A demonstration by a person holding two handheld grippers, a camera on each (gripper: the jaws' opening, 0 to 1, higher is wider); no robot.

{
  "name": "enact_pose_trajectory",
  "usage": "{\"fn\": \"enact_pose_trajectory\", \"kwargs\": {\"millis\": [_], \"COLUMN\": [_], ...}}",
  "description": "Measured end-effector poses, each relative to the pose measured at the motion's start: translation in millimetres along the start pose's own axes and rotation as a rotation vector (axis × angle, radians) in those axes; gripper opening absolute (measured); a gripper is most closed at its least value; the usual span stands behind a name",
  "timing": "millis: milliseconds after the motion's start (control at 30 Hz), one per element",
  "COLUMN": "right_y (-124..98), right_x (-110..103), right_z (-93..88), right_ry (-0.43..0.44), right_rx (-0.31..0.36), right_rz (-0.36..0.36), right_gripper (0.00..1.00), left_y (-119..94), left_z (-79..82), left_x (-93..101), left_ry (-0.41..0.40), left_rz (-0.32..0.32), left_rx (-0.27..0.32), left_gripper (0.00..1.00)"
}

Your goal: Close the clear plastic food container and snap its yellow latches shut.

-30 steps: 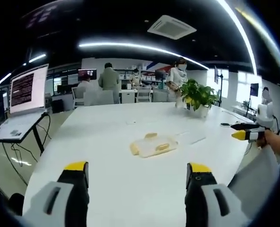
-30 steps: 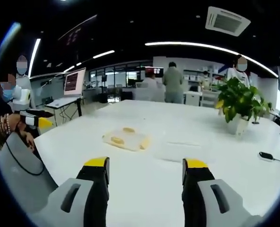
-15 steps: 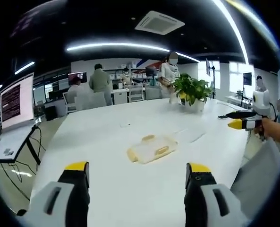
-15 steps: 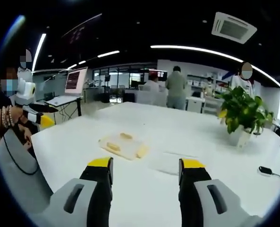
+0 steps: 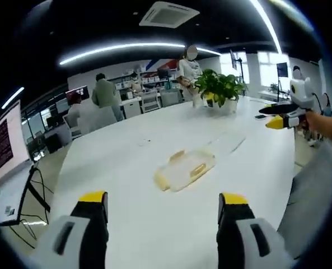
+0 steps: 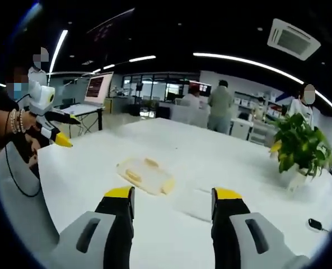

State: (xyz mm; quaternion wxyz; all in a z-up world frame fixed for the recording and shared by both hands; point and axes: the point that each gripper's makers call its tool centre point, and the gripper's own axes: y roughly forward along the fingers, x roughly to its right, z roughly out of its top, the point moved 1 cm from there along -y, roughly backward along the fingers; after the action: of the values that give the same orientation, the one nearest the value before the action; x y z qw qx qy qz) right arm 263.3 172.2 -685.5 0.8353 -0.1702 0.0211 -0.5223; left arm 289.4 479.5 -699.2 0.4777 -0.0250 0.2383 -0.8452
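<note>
The clear plastic container with yellow latches lies near the middle of the white table. It also lies ahead of my right gripper, slightly left, as the container. A flat clear piece rests on the table just beside it, lying separate; it appears faintly as the clear piece. My left gripper is open and held short of the container. My right gripper is open too, above the table's near part. Each hand-held gripper appears in the other's view: right gripper, left gripper.
A potted plant stands at the table's far side, plant. A small black object lies near it. A laptop on a stand is off the table's end. Several people stand among desks at the back.
Both views have shifted and tilted with the hands. The container and the clear piece lie where they were. Both grippers stay open and a little nearer the container.
</note>
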Motion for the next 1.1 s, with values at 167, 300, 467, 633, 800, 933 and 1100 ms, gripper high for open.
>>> {"fn": "enact_pose_trajectory", "kwargs": {"millis": [167, 300, 467, 633, 800, 933, 1100], "right_y": [14, 28, 43, 57, 72, 84, 99], "right_x": [4, 6, 8, 11, 14, 17, 18], "right_z": [3.5, 2.6, 2.1, 1.9, 0.4, -1.6, -2.7], "right_ry": [-0.037, -0.082, -0.13, -0.161, -0.207, -0.246, -0.294], "right_rx": [-0.013, -0.039, -0.064, -0.08, -0.101, -0.123, -0.146], "right_rz": [0.023, 0.046, 0.085, 0.108, 0.134, 0.155, 0.188], "right_gripper": [0.52, 0.5, 0.5, 0.49, 0.48, 0.48, 0.49], "left_y": [14, 27, 46, 62, 77, 89, 104], "left_z": [3.8, 6.0, 8.7, 10.9, 9.9, 8.5, 6.3], "left_x": [-4.2, -8.4, -13.2, -16.4, -19.5, -22.3, -25.5], "left_ry": [0.073, 0.102, 0.151, 0.195, 0.246, 0.301, 0.339], "left_rz": [-0.018, -0.035, -0.056, -0.076, -0.11, -0.127, -0.154], "left_rx": [-0.028, -0.05, -0.075, -0.099, -0.135, -0.158, -0.191], "left_gripper": [0.76, 0.73, 0.73, 0.72, 0.71, 0.71, 0.7]}}
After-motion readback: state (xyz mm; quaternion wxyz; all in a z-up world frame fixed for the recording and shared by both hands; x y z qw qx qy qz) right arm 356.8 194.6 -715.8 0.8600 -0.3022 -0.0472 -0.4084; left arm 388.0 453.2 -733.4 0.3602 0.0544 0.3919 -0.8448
